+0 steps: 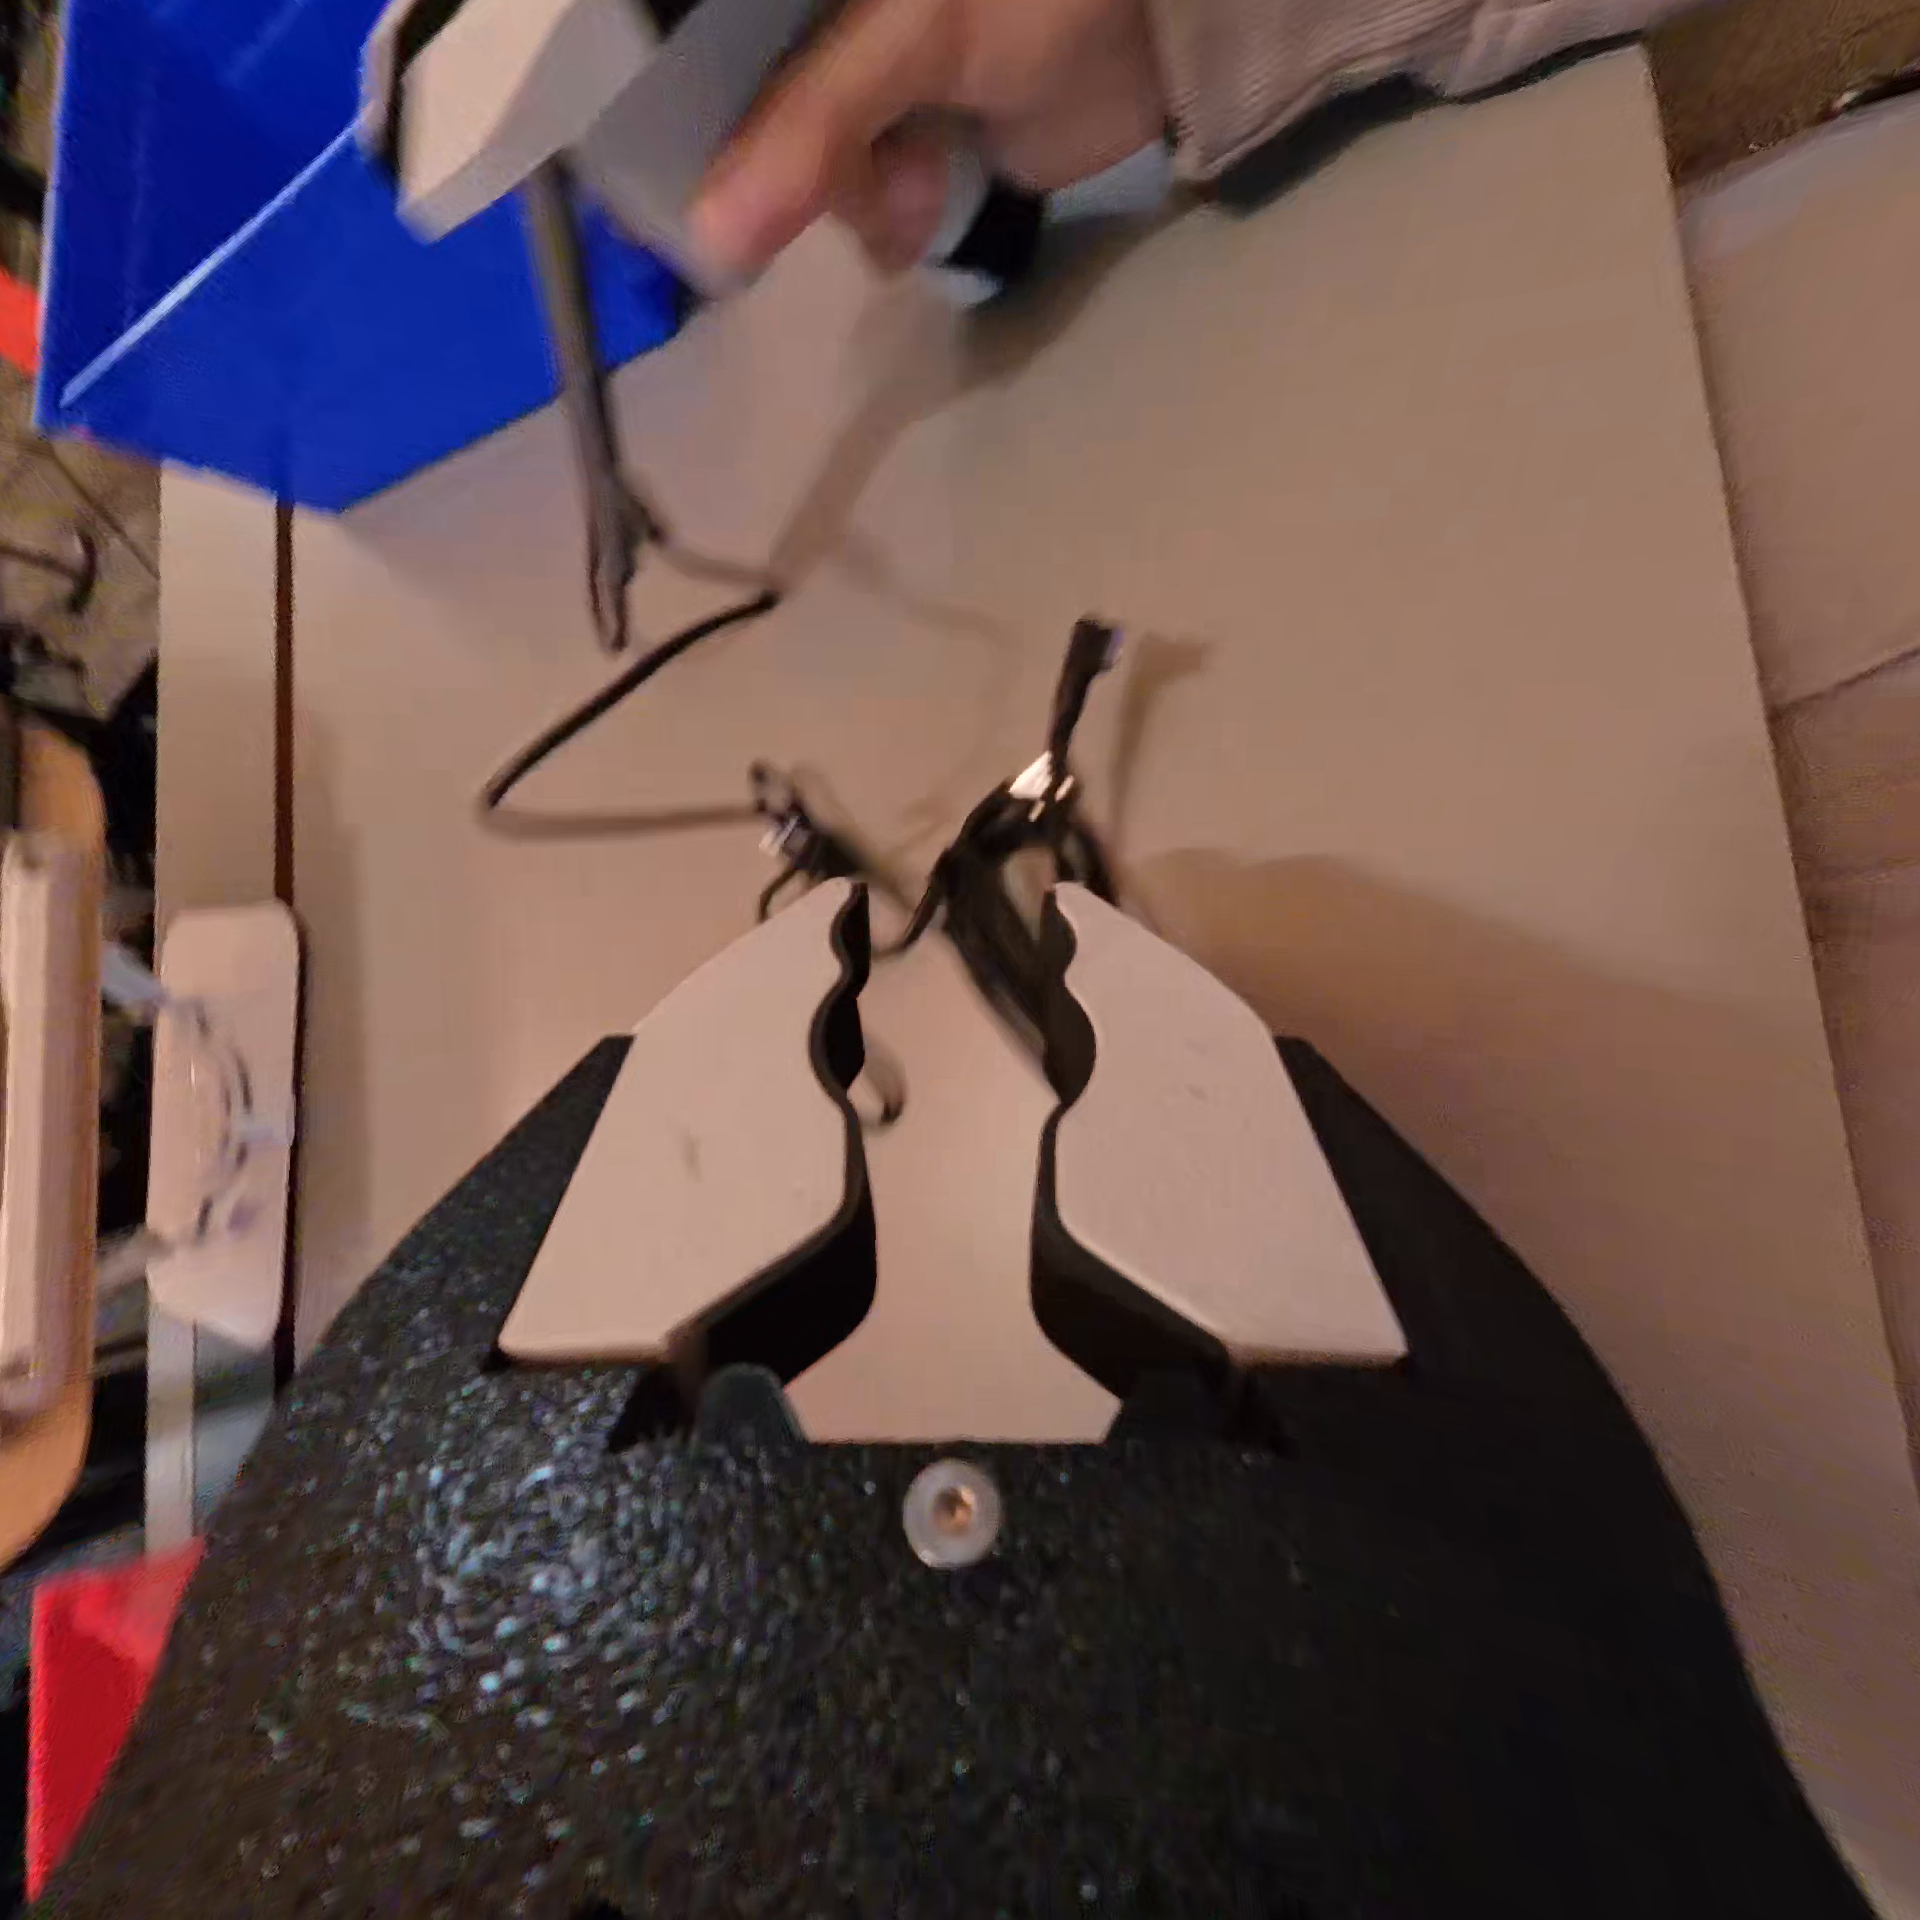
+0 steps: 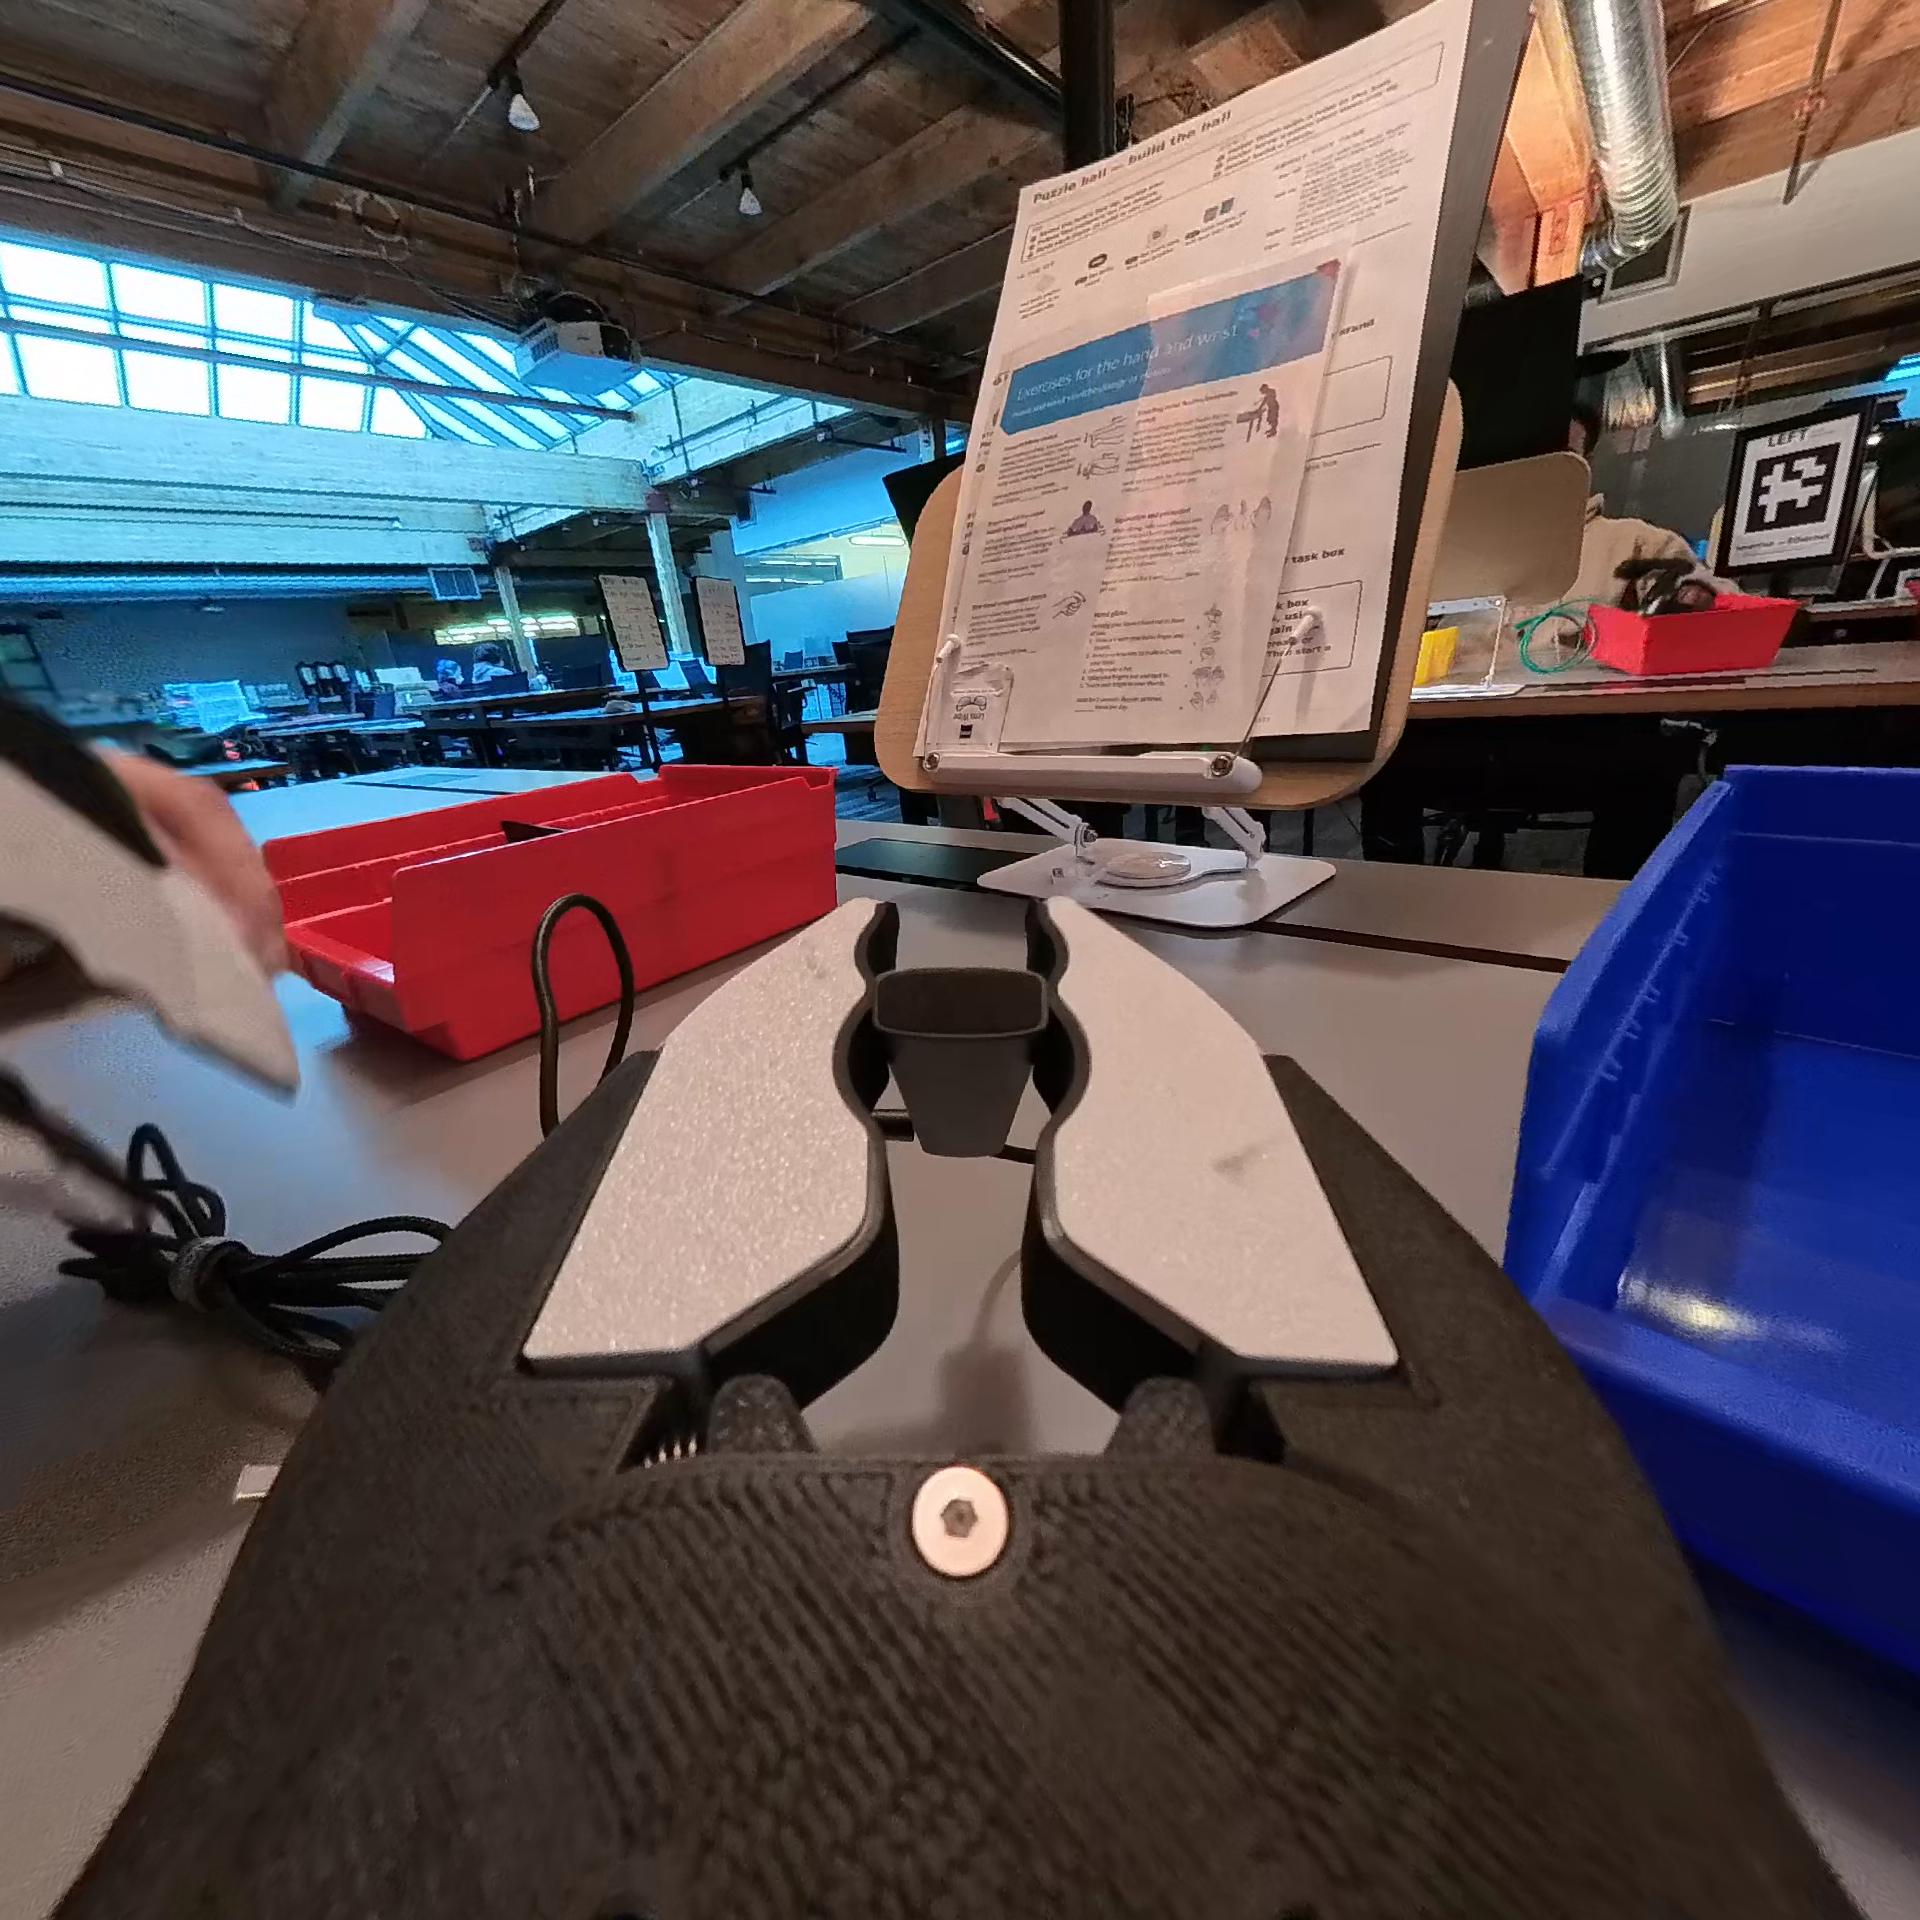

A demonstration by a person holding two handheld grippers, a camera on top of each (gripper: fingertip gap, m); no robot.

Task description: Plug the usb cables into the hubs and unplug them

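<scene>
My right gripper (image 2: 961, 925) is shut on a dark grey USB hub (image 2: 956, 1049), seen end-on between its fingers above the table. In the left wrist view the same hub (image 1: 587, 416) hangs as a thin blurred strip from the right gripper (image 1: 499, 114), which a hand holds. My left gripper (image 1: 956, 904) points down at the table with its jaws apart. A tangle of black USB cables (image 1: 997, 862) lies at and between its fingertips, with plugs (image 1: 1091, 644) sticking out beyond. The bundle (image 2: 208, 1257) and the left gripper's finger (image 2: 177, 966) also show in the right wrist view.
A blue bin (image 2: 1714, 1195) stands close on the right and also shows in the left wrist view (image 1: 312, 312). A red bin (image 2: 582, 894) sits at the far left. A document stand (image 2: 1153, 852) with papers stands behind. The table (image 1: 1403, 623) is beige. The left gripper's tips are roughly 20 cm from the right gripper's.
</scene>
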